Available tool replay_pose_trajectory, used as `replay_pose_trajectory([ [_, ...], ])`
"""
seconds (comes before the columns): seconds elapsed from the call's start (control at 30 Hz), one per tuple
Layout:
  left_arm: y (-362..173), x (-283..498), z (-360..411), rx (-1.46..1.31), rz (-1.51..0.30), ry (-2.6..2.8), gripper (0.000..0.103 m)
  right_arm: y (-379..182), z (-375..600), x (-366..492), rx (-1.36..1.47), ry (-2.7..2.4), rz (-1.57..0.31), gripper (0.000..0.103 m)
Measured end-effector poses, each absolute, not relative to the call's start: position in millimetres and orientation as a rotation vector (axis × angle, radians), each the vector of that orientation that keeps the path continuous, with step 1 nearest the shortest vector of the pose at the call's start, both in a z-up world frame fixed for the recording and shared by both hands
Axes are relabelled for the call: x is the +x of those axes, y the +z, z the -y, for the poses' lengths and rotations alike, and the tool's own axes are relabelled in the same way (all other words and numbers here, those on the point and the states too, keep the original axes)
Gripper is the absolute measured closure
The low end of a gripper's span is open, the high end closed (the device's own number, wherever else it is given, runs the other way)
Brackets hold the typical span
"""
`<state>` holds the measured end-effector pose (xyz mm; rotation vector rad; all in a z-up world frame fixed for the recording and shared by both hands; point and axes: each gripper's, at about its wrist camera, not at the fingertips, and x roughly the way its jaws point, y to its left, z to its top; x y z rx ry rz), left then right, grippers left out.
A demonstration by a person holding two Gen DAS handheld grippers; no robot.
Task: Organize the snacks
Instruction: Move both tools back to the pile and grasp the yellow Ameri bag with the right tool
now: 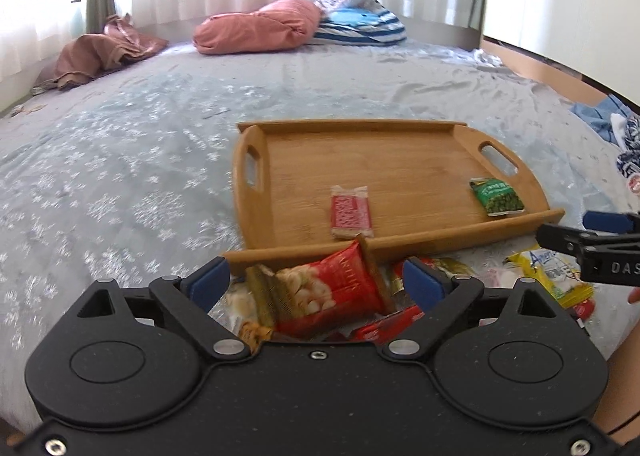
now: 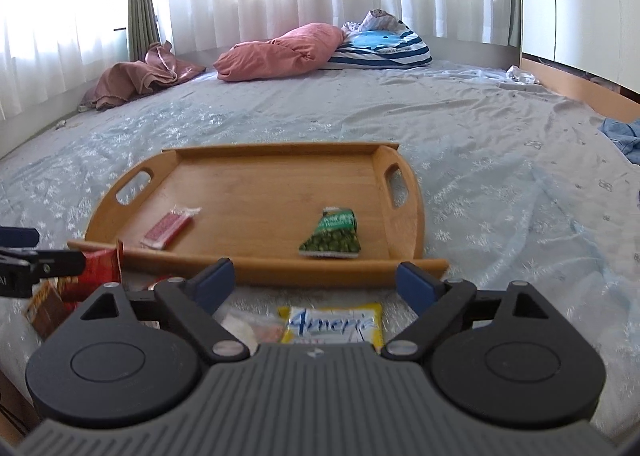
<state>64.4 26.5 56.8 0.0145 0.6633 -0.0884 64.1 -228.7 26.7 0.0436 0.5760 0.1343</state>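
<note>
A: Item one, the carrier?

B: A wooden tray (image 2: pixel 256 192) with a cut-out handle at each end, lying flat on the bed (image 2: pixel 500 160), which has a pale blue patterned sheet. Two snacks lie in it. A red-and-white wrapped bar (image 1: pixel 351 212) lies near the tray's near rim, toward its left half. A green pea packet (image 2: pixel 332 236) lies near the near rim at the right end, close to the right handle.

A: Item two, stock outside the tray?

B: A heap on the bed, just outside the tray's near rim. A red packet (image 1: pixel 328 292) with pale nuts printed on it leans up against that rim. A yellow packet (image 2: pixel 334 322) with blue lettering lies flat to its right. Smaller red and brown wrappers lie around them; I cannot read those.

A: Item three, your tools?

B: My left fingers (image 1: pixel 316 280) stand wide apart above the red packet, pressing on nothing. My right fingers (image 2: pixel 314 282) also stand wide apart, over the yellow packet, and they are empty too. Both sets of blue pads are short of the tray's near rim.

A: Item four, background?

B: At the far edge of the bed, a pink bundle (image 2: pixel 280 52), a blue striped pillow (image 2: pixel 384 48) and a crumpled brown cloth (image 2: pixel 140 80), all well apart from the tray.
</note>
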Motion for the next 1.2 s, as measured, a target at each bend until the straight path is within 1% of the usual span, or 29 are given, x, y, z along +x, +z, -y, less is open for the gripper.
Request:
replay_pose_trajectory([
  [0.3,43,50,-33,0.012,-0.657,-0.072,0.009,11,235,49,0.069,0.116,-0.593,0.006],
  [0.57,26,46,-36,-0.002,-0.691,-0.036,0.009,-1,235,44,0.074,0.113,-0.621,0.005],
  [0.83,20,44,-37,-0.032,-0.683,-0.057,0.015,-7,233,47,0.108,0.124,-0.653,0.006],
  [1.07,20,44,-40,-0.075,-0.692,-0.089,0.033,-11,230,49,0.12,0.13,-0.668,0.016],
  [1.13,21,43,-39,-0.08,-0.686,-0.093,0.039,-11,230,49,0.122,0.133,-0.666,0.021],
  [1.2,23,41,-38,-0.087,-0.681,-0.103,0.054,-10,229,48,0.123,0.129,-0.662,0.029],
])
